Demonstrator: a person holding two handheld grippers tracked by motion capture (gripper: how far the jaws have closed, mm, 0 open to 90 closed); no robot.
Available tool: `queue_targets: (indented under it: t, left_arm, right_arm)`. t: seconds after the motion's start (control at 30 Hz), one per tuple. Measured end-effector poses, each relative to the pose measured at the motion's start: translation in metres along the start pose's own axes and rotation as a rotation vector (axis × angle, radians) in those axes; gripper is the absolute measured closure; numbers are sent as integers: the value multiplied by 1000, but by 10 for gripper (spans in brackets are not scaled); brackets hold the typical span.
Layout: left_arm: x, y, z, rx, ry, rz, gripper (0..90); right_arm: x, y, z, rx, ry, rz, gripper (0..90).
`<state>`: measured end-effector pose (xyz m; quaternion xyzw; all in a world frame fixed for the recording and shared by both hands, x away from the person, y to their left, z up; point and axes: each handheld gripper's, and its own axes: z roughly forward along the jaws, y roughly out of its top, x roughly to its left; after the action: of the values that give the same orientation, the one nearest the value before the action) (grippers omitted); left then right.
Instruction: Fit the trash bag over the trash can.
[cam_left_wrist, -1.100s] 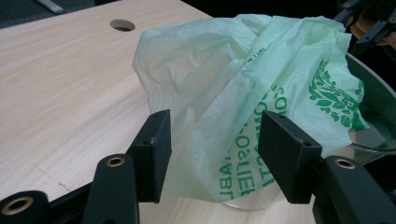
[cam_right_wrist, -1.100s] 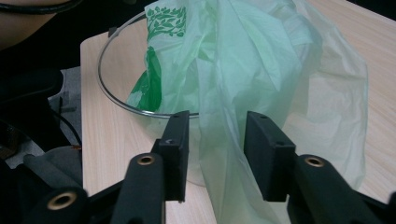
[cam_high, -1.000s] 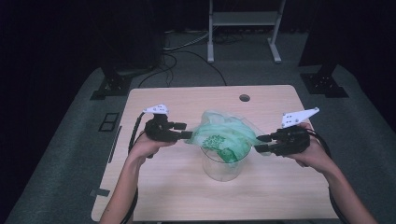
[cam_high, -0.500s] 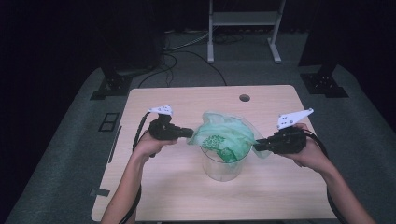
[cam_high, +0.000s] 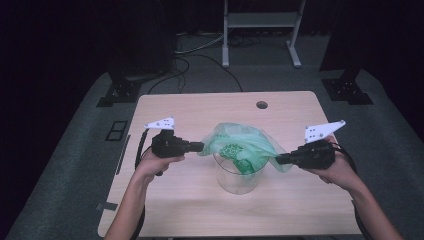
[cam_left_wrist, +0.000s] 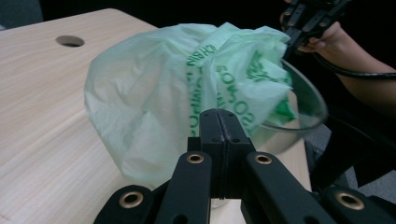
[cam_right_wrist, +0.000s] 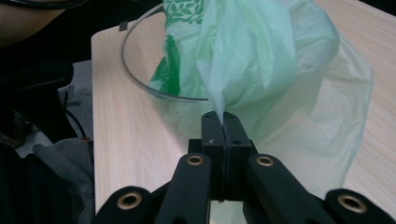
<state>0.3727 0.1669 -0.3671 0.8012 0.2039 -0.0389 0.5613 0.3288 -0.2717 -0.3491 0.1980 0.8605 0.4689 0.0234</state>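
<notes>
- High view: A person at a pale wooden table holds a black gripper in each hand, one on either side of a clear plastic container that stands near the middle of the tabletop. A thin green bag sits in the mouth of the container and billows above its rim. The left gripper points in from the left and is clamped on the bag's left edge; the right gripper points in from the right and is clamped on the bag's right edge. The film is drawn out sideways between the two tips. A round hole is set in the far part of the tabletop, beyond the bag.

- Left gripper view: The two black jaws of the left gripper are pressed tight together with a fold of the green bag nipped between them. The bag bulges up over the container's clear rim, its darker green print running sideways. The right gripper bites the bag's opposite edge at top right, with the hand behind it.

- Right gripper view: The jaws of the right gripper are clenched on a pinched point of the bag, which rises from the tips and fans out above. The container's rim curves behind it on the table, with the bag's printed part hanging inside.
</notes>
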Motion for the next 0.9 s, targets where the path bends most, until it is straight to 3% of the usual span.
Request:
queue_targets:
  t: [0.2, 0.33, 0.53, 0.9]
  left_arm:
    - [-15, -12, -5, 2, -29, 20, 900]
    - [-21, -21, -5, 14, -54, 25, 900]
    - [-21, -37, 0, 62, -65, 5, 900]
    - [-18, -56, 12, 117, -98, -27, 900]
  right_arm:
    - [9, -6, -3, -19, 50, -7, 900]
    - [14, -9, -1, -4, 87, -16, 900]
    - [22, -15, 9, 50, 136, -36, 900]
    - [22, -25, 24, 126, 172, -29, 900]
